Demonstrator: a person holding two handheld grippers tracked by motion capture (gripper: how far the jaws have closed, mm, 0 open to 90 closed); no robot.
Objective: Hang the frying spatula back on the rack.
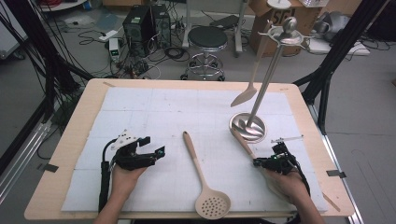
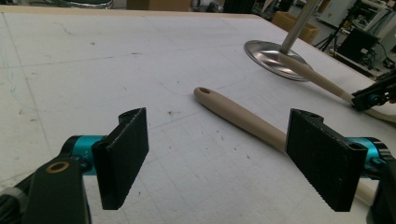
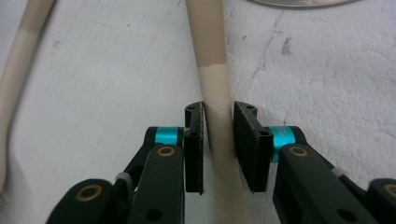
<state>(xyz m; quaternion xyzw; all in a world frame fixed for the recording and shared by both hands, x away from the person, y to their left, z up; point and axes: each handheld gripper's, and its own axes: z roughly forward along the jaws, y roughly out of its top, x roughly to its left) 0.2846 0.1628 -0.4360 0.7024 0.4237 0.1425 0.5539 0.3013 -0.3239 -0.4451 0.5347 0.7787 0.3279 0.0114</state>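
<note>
On the right side of the white mat, our right gripper (image 3: 218, 140) has its jaws clamped on the pale neck of a beige utensil (image 3: 208, 42), whose handle end reaches the steel base (image 1: 247, 127) of the hanging stand. We judge it light, stiff and rather smooth; gripping near the middle should keep it from swinging. Our left gripper (image 2: 229, 158) rests with jaws spread wide and empty, beside the slotted spoon (image 1: 205, 186) at the mat's middle.
</note>
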